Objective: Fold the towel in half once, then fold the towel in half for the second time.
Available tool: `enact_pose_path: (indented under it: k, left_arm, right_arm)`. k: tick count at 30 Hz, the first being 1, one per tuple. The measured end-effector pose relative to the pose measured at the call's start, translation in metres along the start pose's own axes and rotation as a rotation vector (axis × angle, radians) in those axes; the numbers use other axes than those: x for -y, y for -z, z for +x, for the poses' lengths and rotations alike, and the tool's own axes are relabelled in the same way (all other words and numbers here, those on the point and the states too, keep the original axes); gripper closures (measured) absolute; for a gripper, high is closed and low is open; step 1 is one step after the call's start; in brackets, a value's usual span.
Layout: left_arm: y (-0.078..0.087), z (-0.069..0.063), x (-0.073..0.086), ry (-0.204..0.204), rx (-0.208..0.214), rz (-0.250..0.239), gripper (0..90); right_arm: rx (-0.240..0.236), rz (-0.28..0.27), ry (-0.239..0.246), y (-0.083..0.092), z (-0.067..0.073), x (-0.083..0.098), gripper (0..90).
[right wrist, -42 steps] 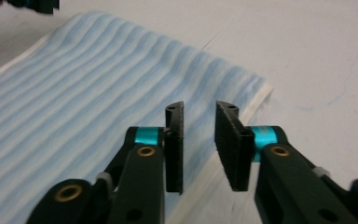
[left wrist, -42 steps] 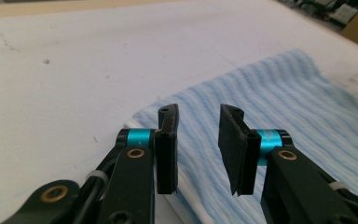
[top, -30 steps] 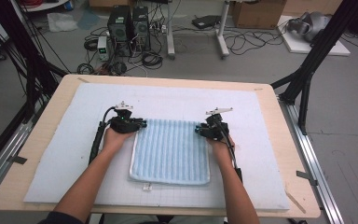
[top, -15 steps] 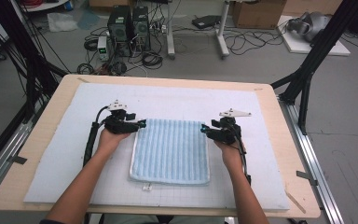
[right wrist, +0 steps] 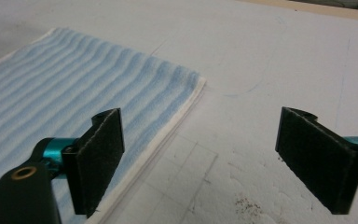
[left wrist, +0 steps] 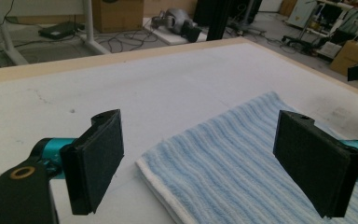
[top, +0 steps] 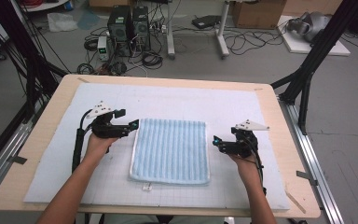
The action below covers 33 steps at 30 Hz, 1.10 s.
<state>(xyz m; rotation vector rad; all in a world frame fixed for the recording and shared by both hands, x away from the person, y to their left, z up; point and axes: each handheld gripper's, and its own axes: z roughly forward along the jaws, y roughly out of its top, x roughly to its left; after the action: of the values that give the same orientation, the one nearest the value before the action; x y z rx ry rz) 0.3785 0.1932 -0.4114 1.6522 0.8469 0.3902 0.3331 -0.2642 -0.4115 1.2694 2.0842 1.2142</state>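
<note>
Folded light-blue striped terry towel (top: 170,150) with a white hem lies flat at the middle of the white gridded mat (top: 177,100) that covers most of the pale wooden table (top: 279,126). Bare mat runs wide on every side of the cloth: a broad band toward the far edge, a narrower one toward the person, and free strips to left and right where the hands work. Wood shows as a thin border around the mat.

Just off the towel's far left corner sits the left gripper (top: 133,125), its tips close beside the hem but not touching it. In the left gripper view its black padded jaws have just been opening and stand wide apart with nothing between them, the towel's corner lying on the mat beyond and below the gap.

Beside the towel's right edge, a little apart from it, sits the right gripper (top: 216,140). Its jaws too have just been opening and stand wide and empty; in the right gripper view the white hem runs under the left jaw.
</note>
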Motion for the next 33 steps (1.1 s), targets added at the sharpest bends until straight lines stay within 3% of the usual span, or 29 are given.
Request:
enact_pose_path:
  k: [6,12,15,21,29,33]
  left_arm:
    - [0.001,-0.001,0.007,0.000,0.004,0.009,16.1]
    - [0.002,0.001,0.009,0.011,0.002,-0.009,16.0]
    - [0.004,0.002,0.009,0.009,0.001,-0.004,16.0]
    - [0.006,0.003,0.008,0.001,-0.014,-0.010,16.1]
    - [0.007,0.010,0.009,0.049,-0.018,-0.022,16.3]
    - [0.007,0.009,0.009,0.046,-0.017,-0.019,16.3]
  right_arm:
    - [0.025,0.033,0.015,0.001,-0.002,0.006,11.9]
    - [0.035,-0.002,0.009,0.002,-0.007,0.005,11.7]
    - [0.055,0.015,-0.006,0.002,-0.009,0.005,11.7]
    - [0.059,-0.006,-0.006,0.008,-0.010,0.005,11.7]
    - [0.054,-0.025,-0.027,0.008,-0.011,0.005,11.7]
    - [0.057,-0.025,-0.026,0.010,-0.012,0.005,11.7]
